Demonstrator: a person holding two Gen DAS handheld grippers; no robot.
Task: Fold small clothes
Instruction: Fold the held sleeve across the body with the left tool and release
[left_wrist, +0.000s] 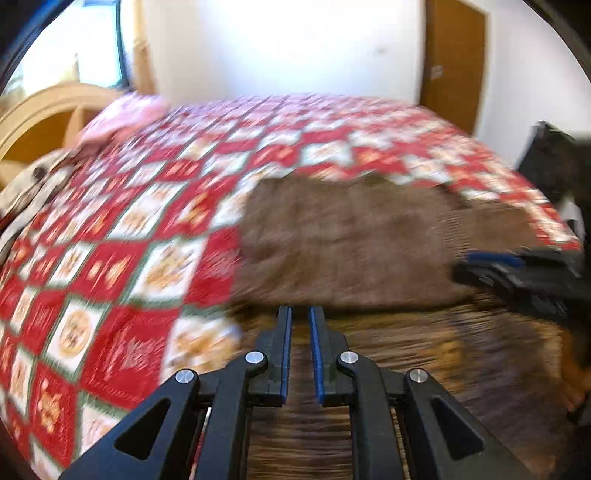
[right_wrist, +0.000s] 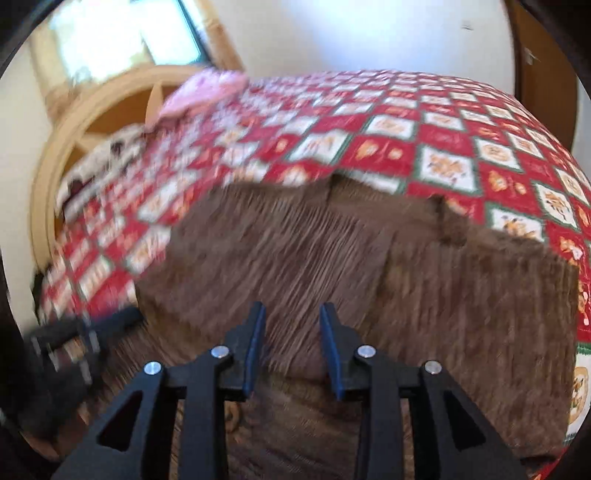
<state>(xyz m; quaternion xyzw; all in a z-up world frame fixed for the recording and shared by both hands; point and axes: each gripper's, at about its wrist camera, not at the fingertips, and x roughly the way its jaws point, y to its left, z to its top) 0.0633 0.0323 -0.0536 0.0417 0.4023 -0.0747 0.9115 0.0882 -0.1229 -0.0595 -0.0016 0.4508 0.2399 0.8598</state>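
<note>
Left wrist view: the left gripper points down over the near edge of a brown ribbed garment that lies spread on a bed covered by a red-and-white patchwork quilt. Its blue-lined jaws stand narrow, with only a slim gap between them, and nothing is pinched there; the cloth shows below the tips. The whole picture is smeared by motion. At the right edge the right gripper reaches in over the garment, its tips lying above the brown cloth.

In the right wrist view the right gripper hangs over the middle of the same garment, jaws partly apart, with no cloth caught between the pads. The garment looks folded over itself, a seam or edge running across it, and its far corner lies on the quilt. The left gripper shows as a dark blur at the garment's left edge.

At the head of the bed sit a pink pillow and a curved wooden headboard. A wooden door stands in the far wall.
</note>
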